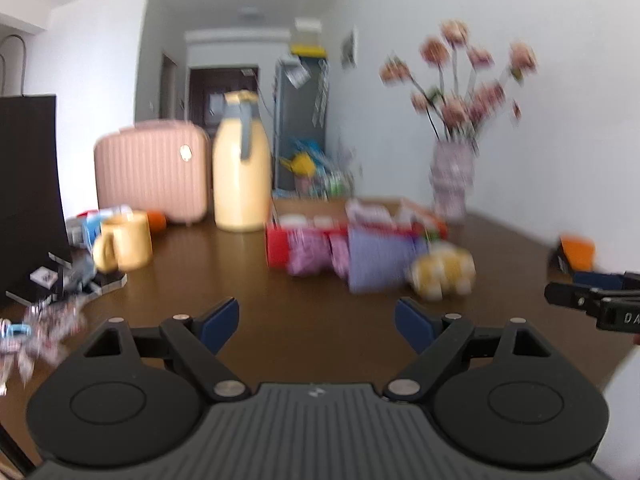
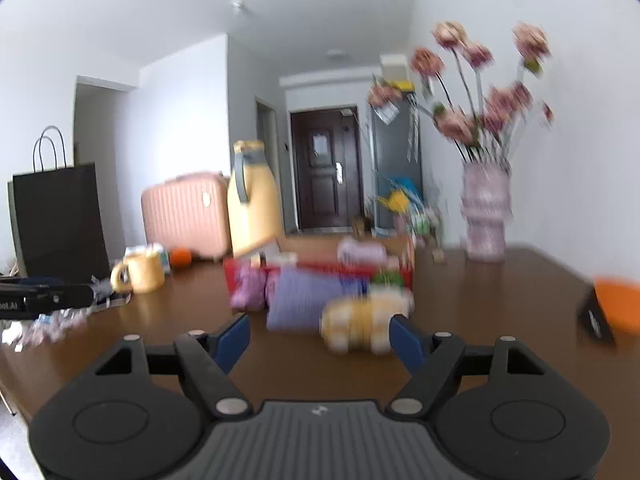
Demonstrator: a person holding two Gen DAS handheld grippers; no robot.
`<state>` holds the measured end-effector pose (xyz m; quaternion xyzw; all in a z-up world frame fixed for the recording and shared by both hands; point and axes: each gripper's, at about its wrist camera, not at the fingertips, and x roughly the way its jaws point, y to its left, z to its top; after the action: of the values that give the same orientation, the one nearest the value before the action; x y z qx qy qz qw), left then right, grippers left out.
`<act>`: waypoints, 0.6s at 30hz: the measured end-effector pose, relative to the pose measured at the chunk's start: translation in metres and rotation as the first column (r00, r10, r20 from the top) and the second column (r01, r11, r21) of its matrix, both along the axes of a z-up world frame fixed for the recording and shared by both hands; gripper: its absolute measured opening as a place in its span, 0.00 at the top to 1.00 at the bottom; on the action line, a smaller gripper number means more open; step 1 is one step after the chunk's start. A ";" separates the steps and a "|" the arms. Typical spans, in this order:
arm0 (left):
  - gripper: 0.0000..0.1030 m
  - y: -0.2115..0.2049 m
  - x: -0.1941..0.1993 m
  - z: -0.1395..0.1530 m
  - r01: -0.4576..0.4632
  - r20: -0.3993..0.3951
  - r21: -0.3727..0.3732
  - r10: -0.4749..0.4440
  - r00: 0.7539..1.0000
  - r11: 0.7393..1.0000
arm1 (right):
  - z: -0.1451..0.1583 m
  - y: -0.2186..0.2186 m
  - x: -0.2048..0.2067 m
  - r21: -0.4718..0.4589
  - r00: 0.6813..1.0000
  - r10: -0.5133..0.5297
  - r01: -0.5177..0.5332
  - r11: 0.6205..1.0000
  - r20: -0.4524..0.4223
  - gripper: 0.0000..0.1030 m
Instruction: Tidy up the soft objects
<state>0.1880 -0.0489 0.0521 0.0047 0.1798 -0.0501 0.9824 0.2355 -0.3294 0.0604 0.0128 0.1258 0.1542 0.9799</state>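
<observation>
Both my tongs, left gripper [image 1: 316, 326] and right gripper [image 2: 320, 342], gape empty; swinging in blurred, I could knock the yellow plush [image 2: 366, 320] at one o'clock off-grip.

Both pictures are bright, with soft daylight on the white walls. The brown table [image 1: 304, 320] shines a little. Almost everything looks smeared sideways, like the flowers [image 2: 480, 92] and the yellow soft toy [image 2: 360, 324]. Each black hand-held gripper up close looks sharper. Walls bend near the edges, and the corners go dark.
</observation>
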 end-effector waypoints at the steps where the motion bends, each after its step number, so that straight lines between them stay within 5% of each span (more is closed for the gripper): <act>1: 0.15 -0.002 -0.003 -0.004 -0.001 -0.012 0.009 0.001 1.000 1.000 | -0.010 -0.002 -0.012 0.008 1.000 -0.004 0.004 1.000 -0.017 0.26; 6: 0.16 -0.009 -0.005 -0.007 0.000 -0.020 -0.007 0.000 1.000 1.000 | -0.043 -0.006 -0.049 0.019 0.996 -0.023 0.024 1.000 -0.088 0.28; 18: 0.20 -0.011 0.017 -0.003 0.002 -0.039 -0.025 -0.003 0.999 1.000 | -0.035 -0.004 -0.049 -0.013 0.997 -0.041 0.040 0.999 -0.063 0.29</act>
<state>0.2055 -0.0599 0.0493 -0.0082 0.1981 -0.0537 0.9787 0.1869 -0.3336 0.0256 0.0146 0.1572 0.1330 0.9785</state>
